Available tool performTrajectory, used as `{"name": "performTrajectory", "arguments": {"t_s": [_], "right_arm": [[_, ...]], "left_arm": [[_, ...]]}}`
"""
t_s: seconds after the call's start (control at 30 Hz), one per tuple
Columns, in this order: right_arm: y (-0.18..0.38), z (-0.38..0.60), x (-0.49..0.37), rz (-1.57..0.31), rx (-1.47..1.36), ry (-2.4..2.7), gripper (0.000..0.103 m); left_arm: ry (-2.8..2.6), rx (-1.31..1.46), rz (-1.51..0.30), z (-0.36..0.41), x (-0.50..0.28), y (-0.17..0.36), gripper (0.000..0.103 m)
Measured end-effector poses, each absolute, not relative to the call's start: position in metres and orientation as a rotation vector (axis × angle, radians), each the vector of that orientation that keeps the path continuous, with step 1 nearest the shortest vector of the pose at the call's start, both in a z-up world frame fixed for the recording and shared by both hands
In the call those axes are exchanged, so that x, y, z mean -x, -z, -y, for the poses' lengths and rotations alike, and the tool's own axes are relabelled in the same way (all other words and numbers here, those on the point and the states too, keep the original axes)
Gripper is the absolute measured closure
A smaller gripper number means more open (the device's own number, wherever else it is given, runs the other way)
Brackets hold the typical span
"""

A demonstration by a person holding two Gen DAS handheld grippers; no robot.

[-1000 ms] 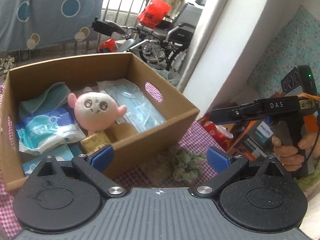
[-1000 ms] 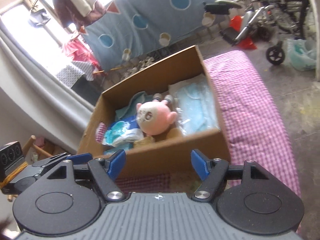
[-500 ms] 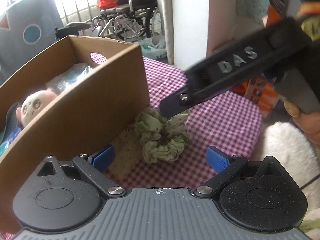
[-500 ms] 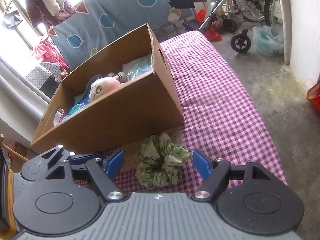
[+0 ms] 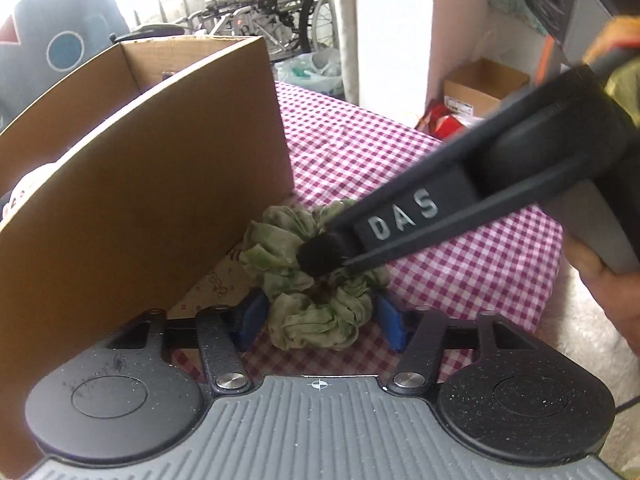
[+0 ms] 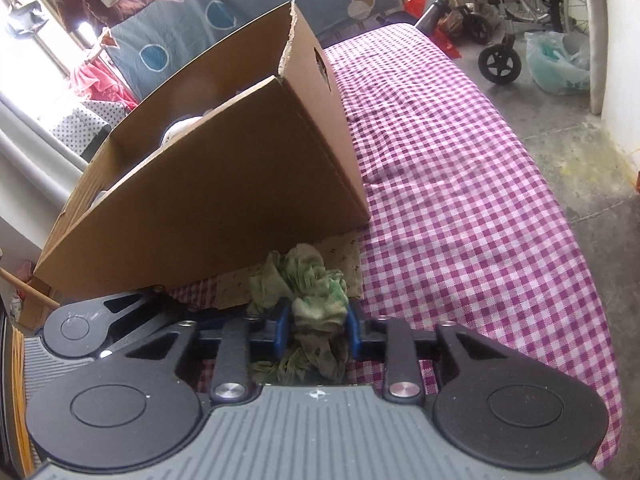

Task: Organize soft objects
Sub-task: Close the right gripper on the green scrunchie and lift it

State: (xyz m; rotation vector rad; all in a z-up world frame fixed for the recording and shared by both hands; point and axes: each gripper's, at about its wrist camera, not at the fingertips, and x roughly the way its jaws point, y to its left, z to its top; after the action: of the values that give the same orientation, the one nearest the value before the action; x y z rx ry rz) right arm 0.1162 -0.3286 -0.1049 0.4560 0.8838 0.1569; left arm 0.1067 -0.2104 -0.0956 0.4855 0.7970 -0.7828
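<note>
A crumpled green scrunchie [image 5: 316,292] lies on the pink checked tablecloth [image 5: 440,232], just in front of an open cardboard box [image 5: 140,200]. My left gripper [image 5: 320,324] straddles its near side. The jaws are closing, and the blue pads stand close beside the fabric without visibly squeezing it. My right gripper [image 6: 316,332] comes in from the upper right of the left wrist view. Its jaws are closing too, and its blue pads pinch the scrunchie [image 6: 316,300]. A pale plush [image 6: 180,128] peeks over the wall of the box [image 6: 224,200].
A beige patterned cloth [image 6: 340,256] sticks out from under the box beside the scrunchie. The table's edge [image 6: 568,208] drops to a concrete floor on the right. Beyond it stand a wheelchair [image 6: 512,12] and a plastic bag [image 6: 560,60]. A hand [image 5: 600,276] holds the right gripper's handle.
Both grippers have come down from over the open box to the scrunchie in front of it. Both pairs of jaws have narrowed, and the right pair has closed on the scrunchie.
</note>
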Motion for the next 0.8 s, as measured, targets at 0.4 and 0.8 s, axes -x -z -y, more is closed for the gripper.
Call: {"name": "performTrajectory", "arguments": {"t_s": [0.4, 0.8], "right_arm": [[0.071, 0.316, -0.093, -0.808, -0.437, -0.185, 0.083], [0.005, 0.276, -0.060, -0.681, -0.375, -0.290, 0.083]], "left_arm": [[0.773, -0.426, -0.780, 0.189, -0.091, 0.076, 0.054], [0.715, -0.334, -0.661, 0.139, -0.040, 0.022, 0.054]]}}
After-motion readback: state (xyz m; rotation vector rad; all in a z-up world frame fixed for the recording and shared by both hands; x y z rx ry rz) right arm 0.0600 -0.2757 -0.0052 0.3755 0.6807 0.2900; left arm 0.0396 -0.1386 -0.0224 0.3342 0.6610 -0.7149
